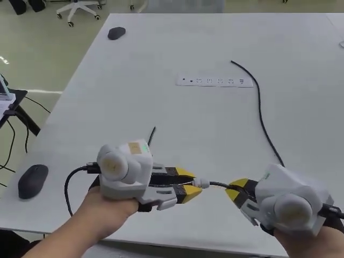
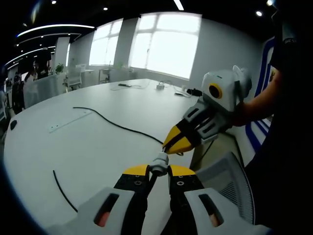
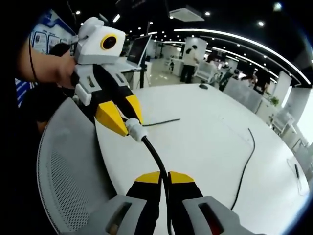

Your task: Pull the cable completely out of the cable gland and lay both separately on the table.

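Held above the near edge of the table (image 1: 161, 107): left tongs (image 1: 192, 184) clenched on the cable gland (image 1: 201, 183), right tongs (image 1: 232, 191) clenched on the cable (image 1: 217, 185) just at 3 o'clock of it. Called for a straight pull apart, gland gripped firm, no twisting.

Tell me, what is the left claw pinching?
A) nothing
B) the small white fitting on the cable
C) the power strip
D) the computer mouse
B: the left claw is shut on the white cable gland, from which the black cable runs into the shut right claw.
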